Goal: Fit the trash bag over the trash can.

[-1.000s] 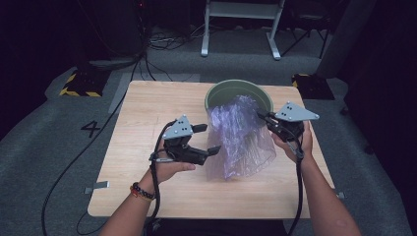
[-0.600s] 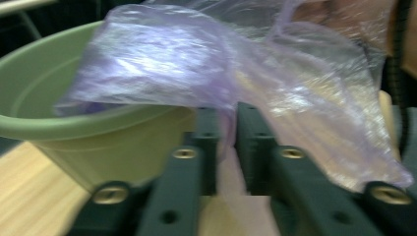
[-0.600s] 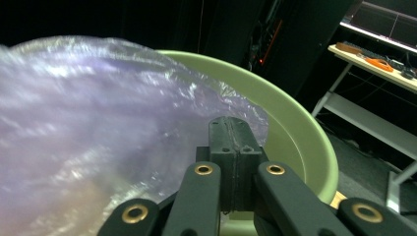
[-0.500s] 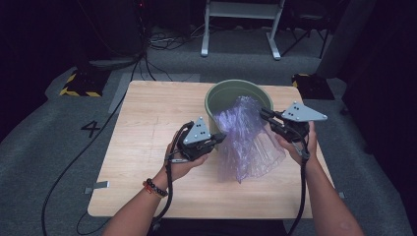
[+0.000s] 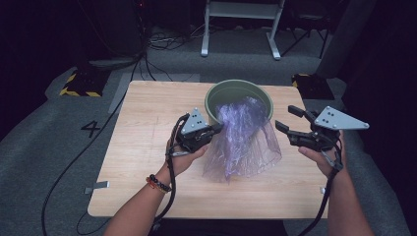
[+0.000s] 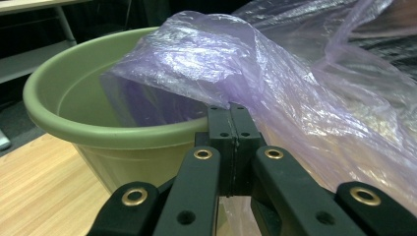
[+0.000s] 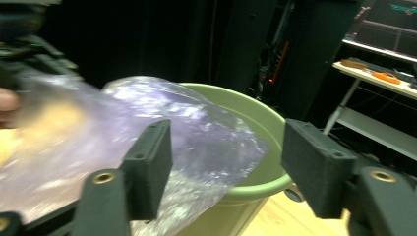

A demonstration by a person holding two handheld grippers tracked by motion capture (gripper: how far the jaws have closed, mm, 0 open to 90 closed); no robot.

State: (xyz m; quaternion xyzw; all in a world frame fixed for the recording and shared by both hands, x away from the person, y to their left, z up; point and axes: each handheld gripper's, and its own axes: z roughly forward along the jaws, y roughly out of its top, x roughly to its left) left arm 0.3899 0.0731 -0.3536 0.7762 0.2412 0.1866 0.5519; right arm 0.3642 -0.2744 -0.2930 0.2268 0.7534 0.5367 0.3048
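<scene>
A clear purple plastic bag hangs from the rim of a green pot down onto the wooden table. My left gripper is shut on the bag's left edge; in the left gripper view its jaws meet on the film in front of the pot. My right gripper stands open to the right of the bag, apart from it. The right gripper view has the bag and the pot beyond its spread fingers.
The pot stands at the table's far middle. A black cable trails from the left gripper along the forearm. Grey floor with a painted 4 lies left of the table; a white frame stands behind it.
My left gripper has moved right to the bag and shut on its edge. My right gripper has let go of the bag, opened and drawn back to the right.
</scene>
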